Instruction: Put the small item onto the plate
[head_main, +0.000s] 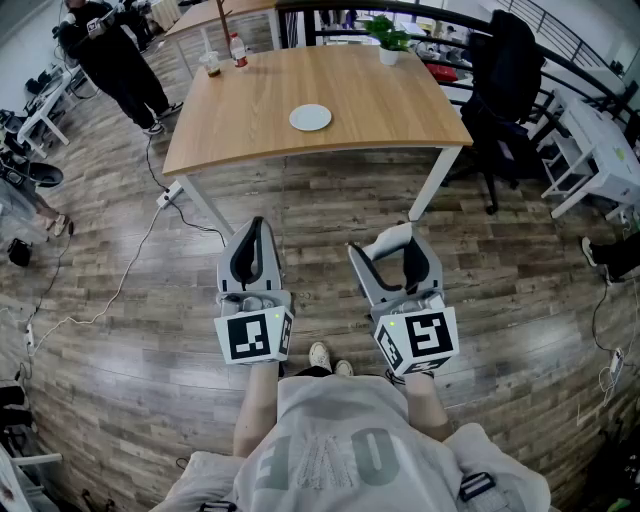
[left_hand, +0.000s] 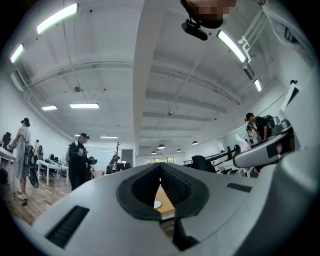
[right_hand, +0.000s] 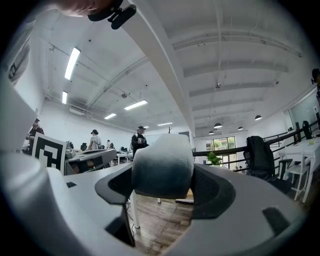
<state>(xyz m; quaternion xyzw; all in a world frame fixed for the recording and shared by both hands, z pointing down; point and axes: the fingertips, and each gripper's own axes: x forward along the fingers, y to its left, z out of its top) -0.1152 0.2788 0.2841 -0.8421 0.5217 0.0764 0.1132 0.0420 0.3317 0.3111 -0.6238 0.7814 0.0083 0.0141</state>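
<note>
A small white plate (head_main: 310, 117) lies near the middle of the wooden table (head_main: 240, 120), well ahead of both grippers. My right gripper (head_main: 392, 262) hangs over the floor in front of the table, shut on a rounded white-and-grey item (head_main: 393, 241). In the right gripper view that item (right_hand: 162, 167) fills the gap between the wide-set jaws. My left gripper (head_main: 252, 252) is beside it, shut and empty. Through the slit of the left gripper (left_hand: 161, 186) a sliver of the plate (left_hand: 157, 204) and the table top shows.
A bottle (head_main: 238, 49) and a cup (head_main: 210, 65) stand at the table's far left, a potted plant (head_main: 388, 42) at its far right. A black chair (head_main: 505, 95) is right of the table. A person (head_main: 115, 60) stands at the far left. A cable (head_main: 130, 272) runs across the floor.
</note>
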